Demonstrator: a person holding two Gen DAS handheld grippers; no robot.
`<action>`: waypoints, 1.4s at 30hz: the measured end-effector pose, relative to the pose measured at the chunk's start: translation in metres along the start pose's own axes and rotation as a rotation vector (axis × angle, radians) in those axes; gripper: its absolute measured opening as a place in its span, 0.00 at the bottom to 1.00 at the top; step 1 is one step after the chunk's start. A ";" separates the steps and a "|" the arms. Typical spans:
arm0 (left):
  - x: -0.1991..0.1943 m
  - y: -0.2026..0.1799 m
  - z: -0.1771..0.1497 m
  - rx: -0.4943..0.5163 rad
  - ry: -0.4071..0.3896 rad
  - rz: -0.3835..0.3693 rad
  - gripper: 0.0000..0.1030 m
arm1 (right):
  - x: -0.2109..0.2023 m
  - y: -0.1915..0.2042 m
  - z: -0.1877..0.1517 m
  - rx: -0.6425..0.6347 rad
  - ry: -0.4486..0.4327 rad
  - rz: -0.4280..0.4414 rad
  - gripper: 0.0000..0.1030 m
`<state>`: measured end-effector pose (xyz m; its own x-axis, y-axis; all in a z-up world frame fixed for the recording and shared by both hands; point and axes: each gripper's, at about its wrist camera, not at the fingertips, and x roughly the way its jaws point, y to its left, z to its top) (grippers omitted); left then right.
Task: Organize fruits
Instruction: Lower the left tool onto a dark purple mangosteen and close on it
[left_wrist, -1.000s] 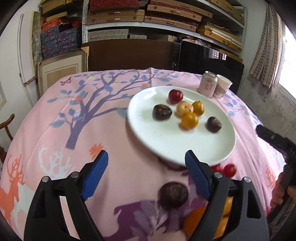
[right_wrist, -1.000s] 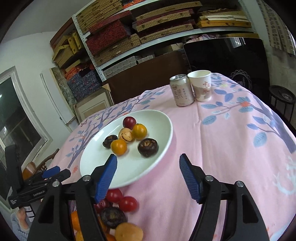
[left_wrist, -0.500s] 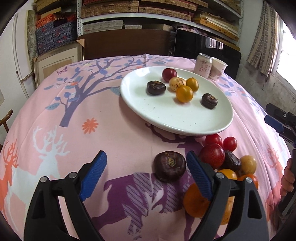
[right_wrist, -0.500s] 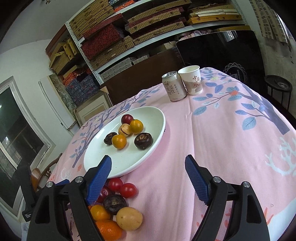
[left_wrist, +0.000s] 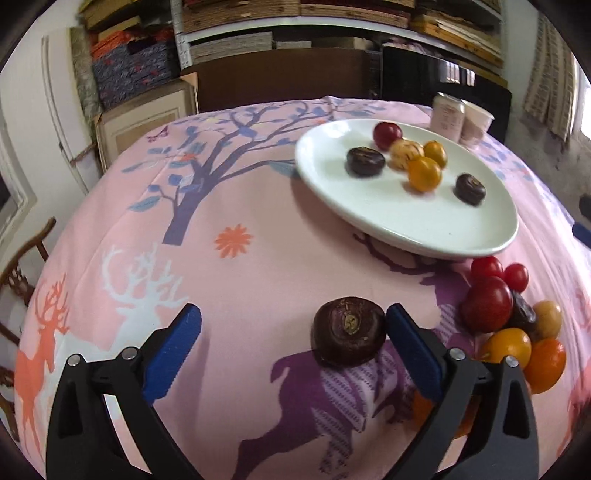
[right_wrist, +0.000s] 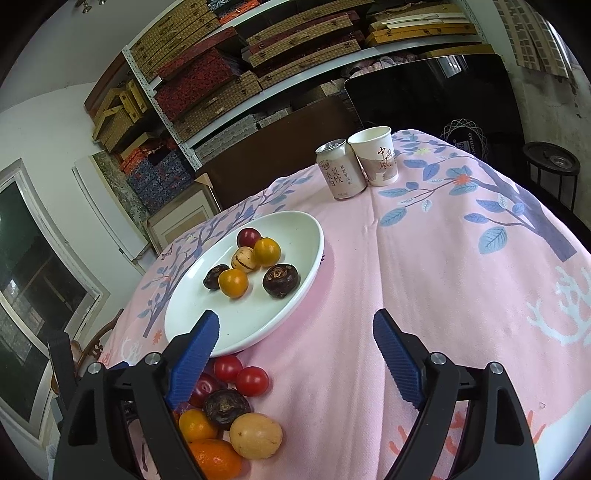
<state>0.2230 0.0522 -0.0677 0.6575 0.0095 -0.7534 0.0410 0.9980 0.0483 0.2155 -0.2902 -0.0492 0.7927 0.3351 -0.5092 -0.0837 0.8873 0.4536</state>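
A dark purple round fruit (left_wrist: 349, 336) lies on the pink cloth between the fingers of my left gripper (left_wrist: 291, 314). It sits close by the right finger, far from the left one; the jaws are opening and do not press it. A white plate (left_wrist: 406, 218) beyond holds several fruits: dark, orange, red and pale striped. Loose fruits (left_wrist: 509, 321) are heaped to the right of the gripper. My right gripper (right_wrist: 295, 317) hovers over the plate's (right_wrist: 229, 325) near rim, its jaws opening with nothing between them. The heap (right_wrist: 229, 406) lies by its left finger.
A drink can (right_wrist: 340, 173) and a paper cup (right_wrist: 376, 155) stand together at the table's far side. The round table is covered with a pink patterned cloth (right_wrist: 443, 277). Shelves of boxes fill the back wall, and a wooden chair (left_wrist: 22, 258) stands at the left.
My left gripper has sunk toward the dark purple fruit, which now lies between its fingers, and its jaws have widened. The right gripper's jaws have widened too; the plate looks slightly farther.
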 end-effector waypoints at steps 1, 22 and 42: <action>0.000 0.001 0.001 -0.009 -0.003 -0.009 0.95 | 0.000 0.001 0.000 -0.004 0.000 0.002 0.84; 0.011 0.011 0.000 -0.047 0.007 -0.029 0.78 | -0.005 0.014 -0.017 -0.106 0.056 -0.009 0.84; -0.009 0.036 -0.016 -0.109 0.018 -0.129 0.68 | -0.006 0.009 -0.018 -0.092 0.069 -0.017 0.84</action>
<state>0.2067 0.0895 -0.0694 0.6385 -0.1195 -0.7603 0.0418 0.9918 -0.1208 0.1991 -0.2791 -0.0550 0.7516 0.3376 -0.5666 -0.1281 0.9174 0.3768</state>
